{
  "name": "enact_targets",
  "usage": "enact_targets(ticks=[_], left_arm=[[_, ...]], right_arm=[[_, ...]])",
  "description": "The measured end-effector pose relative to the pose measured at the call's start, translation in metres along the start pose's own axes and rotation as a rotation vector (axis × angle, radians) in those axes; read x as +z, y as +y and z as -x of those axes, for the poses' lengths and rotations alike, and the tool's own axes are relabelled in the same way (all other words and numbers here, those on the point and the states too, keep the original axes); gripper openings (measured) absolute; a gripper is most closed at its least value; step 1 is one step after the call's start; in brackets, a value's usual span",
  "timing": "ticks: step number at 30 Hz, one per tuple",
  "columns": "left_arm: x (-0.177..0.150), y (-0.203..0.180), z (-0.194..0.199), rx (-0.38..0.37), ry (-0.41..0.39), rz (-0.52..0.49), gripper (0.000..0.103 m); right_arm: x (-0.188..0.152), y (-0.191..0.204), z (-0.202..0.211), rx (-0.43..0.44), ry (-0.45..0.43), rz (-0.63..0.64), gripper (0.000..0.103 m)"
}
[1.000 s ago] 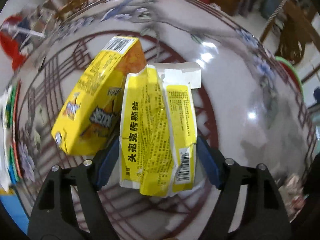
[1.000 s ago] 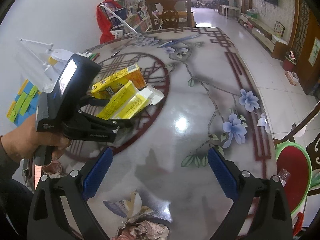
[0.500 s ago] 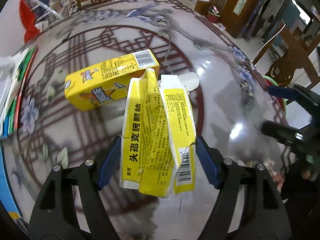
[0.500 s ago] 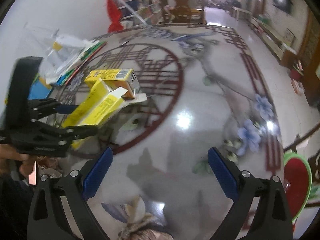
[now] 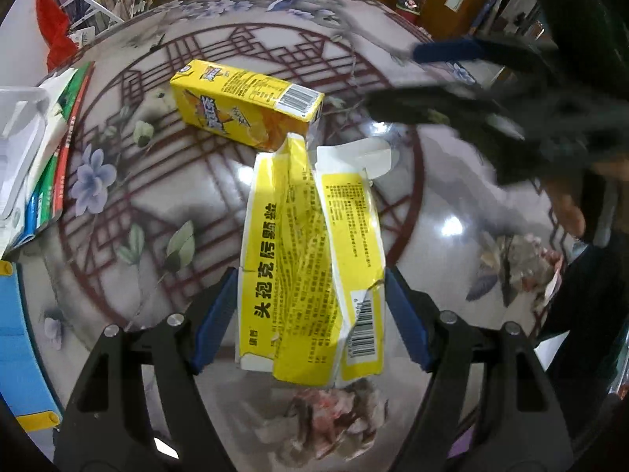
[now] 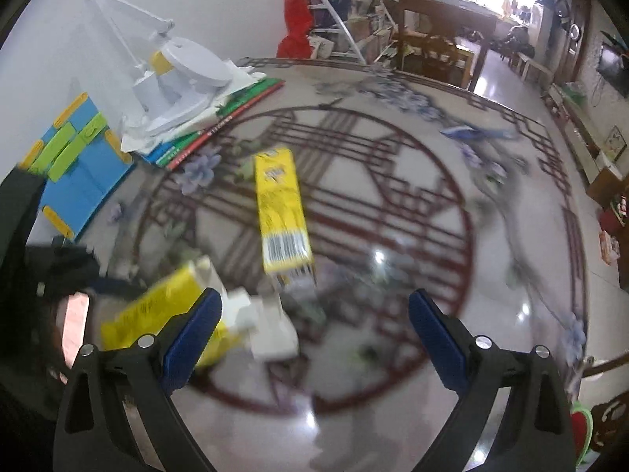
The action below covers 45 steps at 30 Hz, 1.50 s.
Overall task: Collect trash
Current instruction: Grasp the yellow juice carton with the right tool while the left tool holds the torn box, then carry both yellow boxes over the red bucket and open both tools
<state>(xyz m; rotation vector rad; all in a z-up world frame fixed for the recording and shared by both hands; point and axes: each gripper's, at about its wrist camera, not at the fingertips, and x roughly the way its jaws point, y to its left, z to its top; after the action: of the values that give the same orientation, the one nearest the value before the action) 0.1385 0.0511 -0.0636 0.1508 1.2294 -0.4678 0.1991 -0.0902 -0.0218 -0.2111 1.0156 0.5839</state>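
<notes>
My left gripper (image 5: 310,306) is shut on a crushed yellow carton (image 5: 310,236), held above the patterned round table (image 5: 118,196). The carton also shows, blurred, at the lower left of the right wrist view (image 6: 165,314). An intact yellow box (image 5: 243,106) lies flat on the table beyond it. In the right wrist view that yellow box (image 6: 281,212) lies ahead of my right gripper (image 6: 314,334), which is open and holds nothing. The right gripper (image 5: 432,78) shows blurred at the upper right. Crumpled paper (image 5: 334,421) lies under the held carton.
A second crumpled wad (image 5: 526,263) sits near the table's right edge. Books (image 6: 220,122), a white stand (image 6: 177,70) and a blue toy board (image 6: 78,165) crowd the table's far left side. Chairs and shelves stand beyond the table.
My left gripper has carried the crushed carton away from the yellow box, to above the crumpled paper. My right gripper has swung left across the table, so the yellow box now lies ahead of it.
</notes>
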Motion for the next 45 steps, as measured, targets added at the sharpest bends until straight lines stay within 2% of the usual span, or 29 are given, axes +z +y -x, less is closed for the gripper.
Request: enact_targets(ticks=[5, 7, 11, 13, 14, 20, 27, 32, 37, 45], left_arm=[[-0.01, 0.008, 0.008, 0.051, -0.002, -0.007, 0.072], [-0.014, 0.014, 0.01, 0.06, 0.001, 0.002, 0.072], [-0.021, 0.028, 0.012, 0.097, 0.005, 0.031, 0.072], [-0.022, 0.036, 0.014, 0.094, -0.003, 0.059, 0.072], [-0.022, 0.039, 0.014, 0.096, -0.006, 0.069, 0.072], [-0.022, 0.048, 0.01, 0.141, -0.003, 0.094, 0.072], [-0.018, 0.042, 0.013, 0.179, -0.028, 0.108, 0.072], [-0.007, 0.021, 0.018, 0.193, -0.063, 0.091, 0.072], [0.009, -0.004, 0.018, 0.16, -0.086, 0.092, 0.072], [0.045, -0.074, 0.018, 0.116, -0.131, 0.024, 0.072]], right_arm=[[0.023, 0.018, -0.036, -0.006, 0.053, -0.02, 0.091], [0.026, 0.022, -0.049, -0.01, 0.082, -0.03, 0.078], [0.024, 0.026, -0.08, -0.026, 0.161, -0.041, 0.06], [0.021, 0.03, -0.089, -0.038, 0.185, -0.024, 0.048], [0.019, 0.032, -0.093, -0.05, 0.192, -0.01, 0.037], [0.009, 0.028, -0.085, -0.068, 0.171, -0.034, 0.036], [-0.007, 0.013, -0.038, -0.098, 0.119, -0.061, 0.036], [-0.024, -0.004, 0.002, -0.101, 0.071, -0.093, 0.036], [-0.047, -0.028, 0.046, -0.116, 0.02, -0.141, 0.036], [-0.096, -0.089, 0.107, -0.168, -0.036, -0.254, 0.036]])
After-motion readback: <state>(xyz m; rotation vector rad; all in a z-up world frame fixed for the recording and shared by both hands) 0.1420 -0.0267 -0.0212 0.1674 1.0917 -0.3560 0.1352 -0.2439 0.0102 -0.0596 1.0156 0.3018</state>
